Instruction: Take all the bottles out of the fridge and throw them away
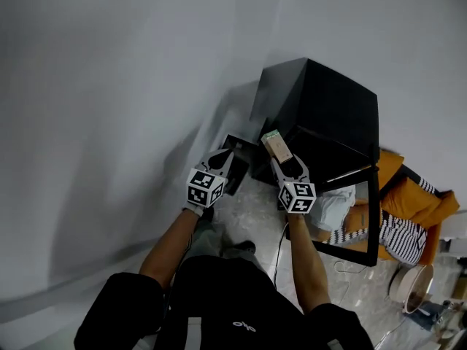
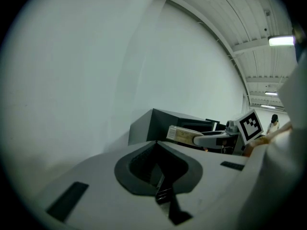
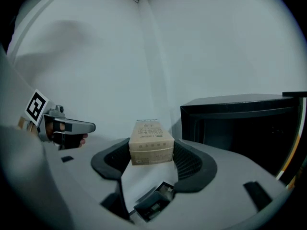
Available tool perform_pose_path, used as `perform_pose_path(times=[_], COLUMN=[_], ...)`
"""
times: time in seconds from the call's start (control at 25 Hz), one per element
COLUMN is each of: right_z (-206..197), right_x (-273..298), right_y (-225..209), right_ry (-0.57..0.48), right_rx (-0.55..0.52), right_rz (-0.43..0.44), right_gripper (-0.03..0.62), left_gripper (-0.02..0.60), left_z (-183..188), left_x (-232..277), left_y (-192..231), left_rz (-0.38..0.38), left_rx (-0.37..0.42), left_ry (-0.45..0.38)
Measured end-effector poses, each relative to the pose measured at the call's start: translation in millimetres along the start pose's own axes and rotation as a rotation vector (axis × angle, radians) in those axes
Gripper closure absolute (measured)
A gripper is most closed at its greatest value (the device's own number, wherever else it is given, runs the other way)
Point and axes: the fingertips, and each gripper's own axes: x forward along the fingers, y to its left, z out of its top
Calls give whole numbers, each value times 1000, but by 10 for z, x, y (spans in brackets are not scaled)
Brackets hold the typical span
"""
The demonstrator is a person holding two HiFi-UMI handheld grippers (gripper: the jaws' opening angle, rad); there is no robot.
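Observation:
My right gripper (image 1: 284, 162) is shut on a beige rectangular carton (image 1: 276, 145), which sticks out past its fingertips. In the right gripper view the carton (image 3: 150, 142) sits squarely between the two dark pads (image 3: 189, 161). It hangs just left of the black fridge (image 1: 325, 104), in front of the fridge's opening. My left gripper (image 1: 220, 158) is a little to the left at about the same height, its jaws closed together with nothing in them. From the left gripper view the carton (image 2: 181, 134) and the right gripper (image 2: 211, 139) show beyond the shut jaws. No bottle is visible.
The fridge door (image 1: 355, 217) stands open toward the right, its pane showing an orange seat and striped cloth. A dark open-topped box (image 1: 236, 168) lies on the pale floor under the left gripper. A bare white wall fills the left. A cable (image 1: 278, 248) runs along the floor.

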Motion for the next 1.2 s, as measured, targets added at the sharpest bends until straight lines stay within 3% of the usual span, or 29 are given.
perform_pose_path(times=[0.24,0.44,0.88,1.2], right_z=[-190,-546,-1989,-2951], right_x=[339,703,1503,1966], right_y=[89,152,154,-16], right_ry=[42,72,167,240], right_rx=[6,15,74,90], right_rz=[30,55,63,58], right_gripper=[316,316,316,316], left_gripper=[583,583,583,583], left_z=[-211,-627,-1998,-2719], left_x=[105,274,686,1173], left_y=[284,504,1025,1239], left_rz=[13,9,3,-17], left_rx=[-27,-58,-131,-130], left_ry=[26,50,118,165])
